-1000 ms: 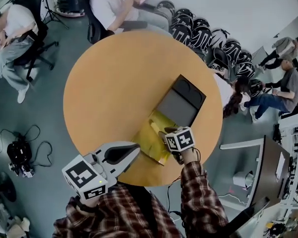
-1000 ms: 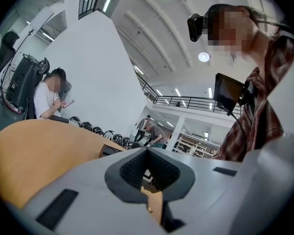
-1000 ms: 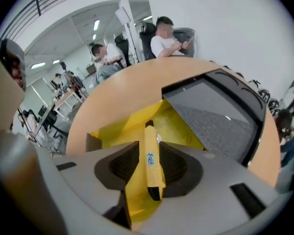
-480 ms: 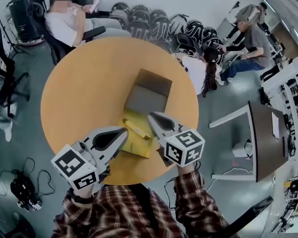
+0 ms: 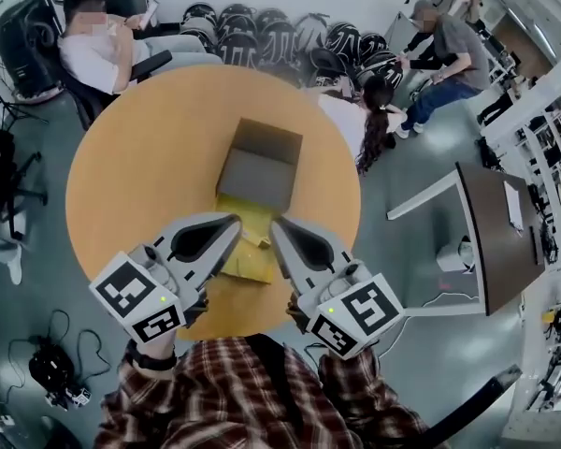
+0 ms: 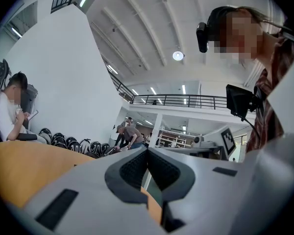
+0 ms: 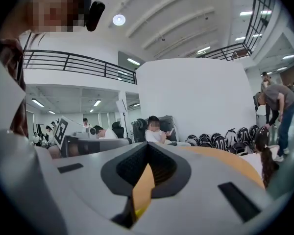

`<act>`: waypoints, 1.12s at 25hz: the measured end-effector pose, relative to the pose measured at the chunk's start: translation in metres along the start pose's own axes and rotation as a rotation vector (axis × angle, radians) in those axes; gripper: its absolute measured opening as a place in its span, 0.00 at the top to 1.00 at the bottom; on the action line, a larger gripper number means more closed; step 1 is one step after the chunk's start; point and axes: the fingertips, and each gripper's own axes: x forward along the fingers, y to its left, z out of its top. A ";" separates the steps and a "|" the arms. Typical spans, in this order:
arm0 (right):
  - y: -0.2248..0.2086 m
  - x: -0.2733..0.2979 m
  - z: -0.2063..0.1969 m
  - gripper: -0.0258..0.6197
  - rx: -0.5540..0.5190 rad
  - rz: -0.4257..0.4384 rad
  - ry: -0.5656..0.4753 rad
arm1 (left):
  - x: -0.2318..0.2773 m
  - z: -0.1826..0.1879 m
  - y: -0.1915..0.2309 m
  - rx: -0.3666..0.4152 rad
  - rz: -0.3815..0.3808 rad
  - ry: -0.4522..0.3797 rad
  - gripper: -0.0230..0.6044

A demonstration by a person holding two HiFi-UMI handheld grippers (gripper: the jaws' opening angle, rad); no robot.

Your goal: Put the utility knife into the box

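Utility knife [image 5: 254, 239]: slim and pale yellow. It lies flat inside the box, near the tray's right side, and is hard to tell from the yellow lining. No finer detail can be made out.

Box [image 5: 243, 267]: a shallow tray lined in yellow, with a dark grey lid [image 5: 257, 171] folded open on the far side. It sits near the middle of the round wooden table [image 5: 140, 157].

Left gripper [image 5: 232, 221]: jaws pressed together with nothing between them. Its tips hover over the tray's left edge, clear of the knife.

Right gripper [image 5: 277, 224]: jaws closed together and empty. Its tips are just beside the tray's right edge, near the knife but not touching it.
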 end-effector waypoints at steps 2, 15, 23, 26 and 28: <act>0.001 -0.004 0.003 0.94 0.006 -0.009 -0.015 | 0.002 0.000 -0.002 0.002 -0.005 0.004 0.95; -0.008 -0.010 0.003 0.94 0.020 -0.027 -0.030 | -0.001 0.001 -0.001 0.009 0.016 0.006 0.95; -0.005 -0.002 -0.001 0.94 0.025 -0.017 -0.017 | -0.005 0.000 0.004 0.005 0.023 0.005 0.95; -0.005 -0.001 -0.001 0.94 0.026 -0.014 -0.013 | -0.005 0.001 0.005 0.002 0.023 0.006 0.95; -0.004 -0.001 -0.002 0.94 0.027 -0.011 -0.010 | -0.005 -0.001 0.004 0.001 0.023 0.007 0.95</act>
